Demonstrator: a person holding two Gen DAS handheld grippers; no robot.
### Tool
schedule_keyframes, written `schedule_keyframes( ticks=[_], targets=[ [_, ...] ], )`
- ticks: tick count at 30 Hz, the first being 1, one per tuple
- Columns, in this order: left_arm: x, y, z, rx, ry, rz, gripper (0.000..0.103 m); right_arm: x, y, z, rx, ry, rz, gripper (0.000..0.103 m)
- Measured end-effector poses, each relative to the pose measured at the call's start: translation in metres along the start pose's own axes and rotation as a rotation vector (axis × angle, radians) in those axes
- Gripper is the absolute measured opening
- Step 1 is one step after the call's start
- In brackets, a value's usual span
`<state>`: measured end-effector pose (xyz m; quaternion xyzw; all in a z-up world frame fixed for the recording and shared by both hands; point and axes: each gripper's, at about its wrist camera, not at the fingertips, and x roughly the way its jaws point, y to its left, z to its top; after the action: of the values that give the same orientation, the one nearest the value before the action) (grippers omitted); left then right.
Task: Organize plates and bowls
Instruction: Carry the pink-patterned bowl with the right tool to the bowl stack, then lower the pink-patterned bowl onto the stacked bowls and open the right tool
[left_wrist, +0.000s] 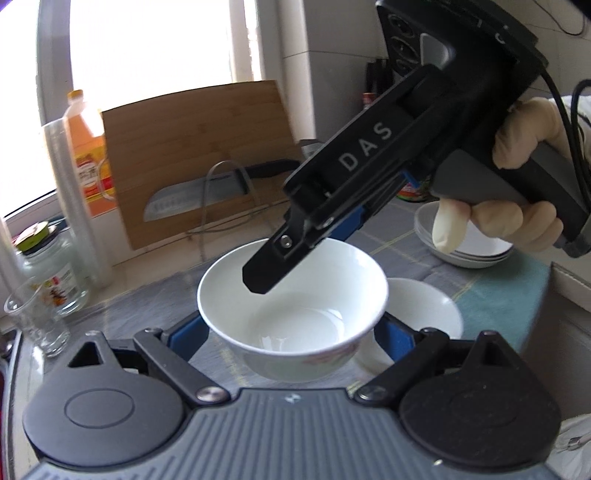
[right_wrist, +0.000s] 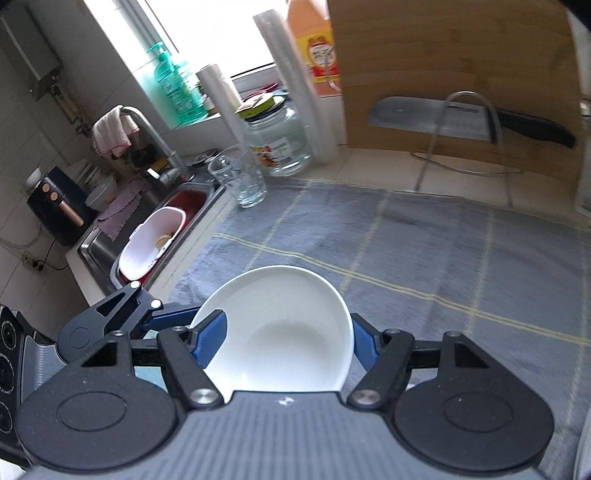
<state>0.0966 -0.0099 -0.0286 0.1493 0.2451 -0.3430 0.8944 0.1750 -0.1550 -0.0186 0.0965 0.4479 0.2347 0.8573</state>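
**Two white bowls, one in each gripper**

The left gripper (left_wrist: 291, 334) holds a deep white bowl (left_wrist: 291, 295). Its blue fingers (left_wrist: 393, 338) are spread wide and press on the two sides of the bowl. The bowl sits upright above the grey cloth (left_wrist: 155, 306).

The right gripper (right_wrist: 288, 339) holds a shallow white bowl (right_wrist: 280, 325). One blue finger (right_wrist: 212, 338) is inside the rim and the other is outside, on the far side. The bowl is tipped up on one side, over the grey checked cloth (right_wrist: 424, 258).

In the left view, the right gripper (left_wrist: 258, 280) points down over the deep bowl. A gloved hand (left_wrist: 517, 218) grips its handle.

A small white dish (left_wrist: 424, 310) lies on the cloth just beside the deep bowl. A stack of white bowls (left_wrist: 465, 247) sits further back, near the gloved hand.

At the back, a wooden cutting board (right_wrist: 461, 74) leans up. A big knife (right_wrist: 443, 118) rests in a wire rack in front of it. A glass jar (right_wrist: 277, 144), a clear cup (right_wrist: 240, 181) and an orange bottle (right_wrist: 314, 48) stand near the sink (right_wrist: 155, 229).
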Motion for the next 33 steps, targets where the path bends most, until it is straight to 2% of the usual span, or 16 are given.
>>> schedule_keyframes(
  ticks=[15,24,33],
  targets=[
    [0.023,-0.038,0.007,0.056,-0.001,-0.12,0.095,-0.04,-0.033,-0.039,0.092,-0.045,-0.108,0.076],
    [0.037,-0.047,-0.001,0.059,0.038,-0.178,0.095,-0.039,-0.049,-0.055,0.139,-0.035,-0.131,0.076],
    [0.047,-0.044,-0.007,0.04,0.077,-0.194,0.095,-0.034,-0.055,-0.058,0.155,-0.03,-0.135,0.076]
  ],
)
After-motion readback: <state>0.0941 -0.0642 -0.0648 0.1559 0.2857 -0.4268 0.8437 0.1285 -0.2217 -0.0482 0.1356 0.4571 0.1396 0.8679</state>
